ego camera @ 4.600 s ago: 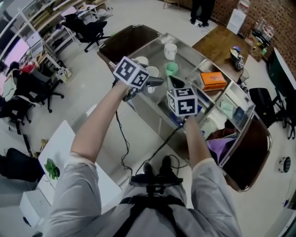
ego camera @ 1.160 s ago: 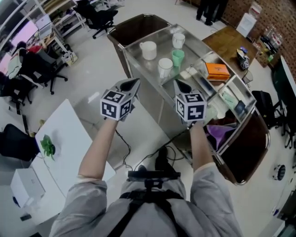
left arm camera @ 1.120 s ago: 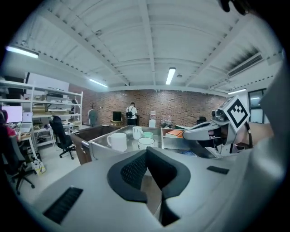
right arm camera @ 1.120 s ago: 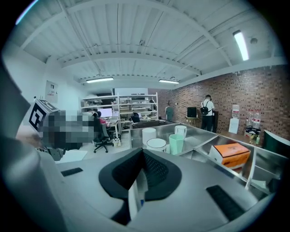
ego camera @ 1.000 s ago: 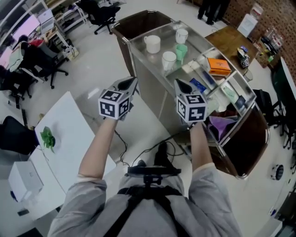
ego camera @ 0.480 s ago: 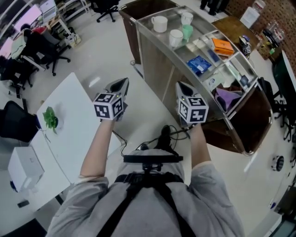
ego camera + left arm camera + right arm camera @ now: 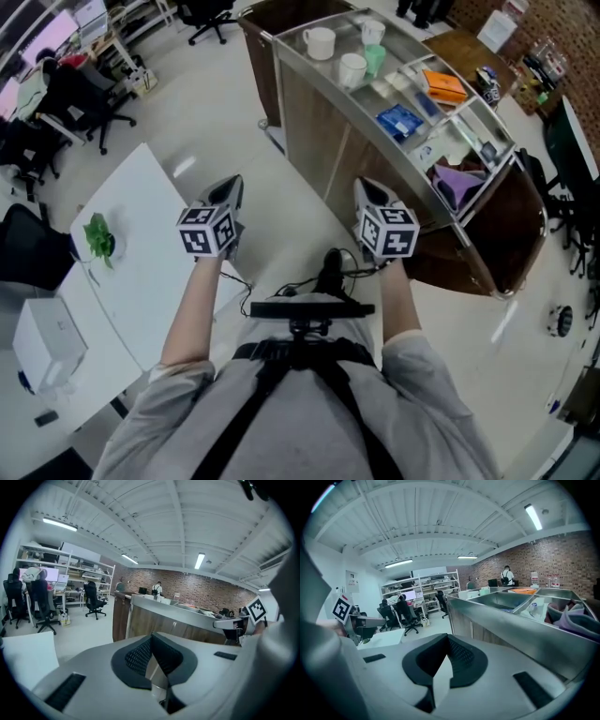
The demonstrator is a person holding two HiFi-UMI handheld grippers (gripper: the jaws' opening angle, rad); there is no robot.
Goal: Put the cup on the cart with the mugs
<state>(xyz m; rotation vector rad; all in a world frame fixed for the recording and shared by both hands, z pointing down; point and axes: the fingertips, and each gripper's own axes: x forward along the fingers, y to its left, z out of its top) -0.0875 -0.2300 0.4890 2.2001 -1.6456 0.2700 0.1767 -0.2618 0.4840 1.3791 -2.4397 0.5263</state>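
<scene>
Up at the top of the head view, the green cup (image 7: 375,59) stands on the cart (image 7: 314,112) beside the white mugs (image 7: 352,68). Lower down, the left gripper (image 7: 228,185) and right gripper (image 7: 367,187) both have closed, empty jaws. The right one is nearer the cup.

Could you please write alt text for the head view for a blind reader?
Seen from above, a person holds the left gripper and right gripper side by side, short of a long stainless steel cart carrying three white mugs and a pale green cup.
</scene>
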